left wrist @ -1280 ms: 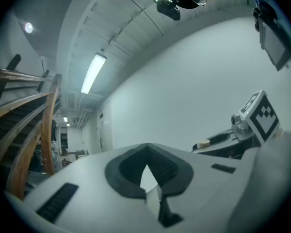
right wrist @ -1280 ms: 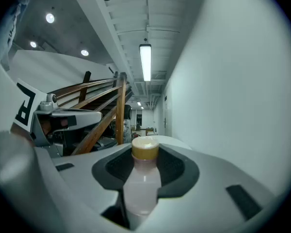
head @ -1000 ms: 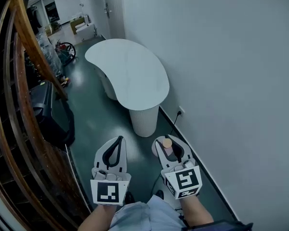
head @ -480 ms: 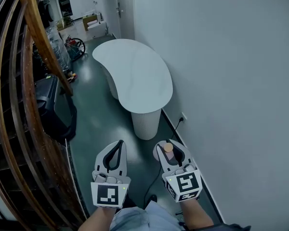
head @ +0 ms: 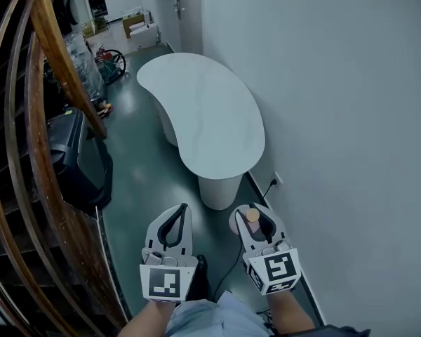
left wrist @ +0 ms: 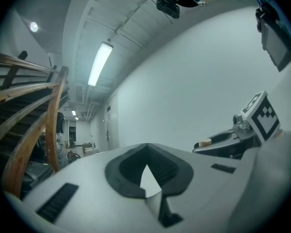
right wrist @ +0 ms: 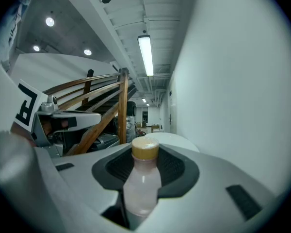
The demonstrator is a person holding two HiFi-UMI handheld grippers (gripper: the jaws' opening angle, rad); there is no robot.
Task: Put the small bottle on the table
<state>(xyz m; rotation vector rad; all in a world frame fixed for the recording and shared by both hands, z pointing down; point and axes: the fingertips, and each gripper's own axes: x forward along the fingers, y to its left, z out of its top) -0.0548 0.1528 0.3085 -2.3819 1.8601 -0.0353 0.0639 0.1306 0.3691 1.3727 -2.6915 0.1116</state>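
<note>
Fingers of right gripper (head: pixel 253 213) clamp small bottle (right wrist: pixel 141 183); left gripper (head: pixel 179 210) fingers pressed together, empty.

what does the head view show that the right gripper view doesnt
Head view only: the green floor and the ribbed pedestal under the table.
Right gripper view only: the ceiling strip light and the pale body of the small bottle, clamped upright in the right claw.
Both: the bottle's tan cap, the white table top ahead and the wooden railing.
</note>
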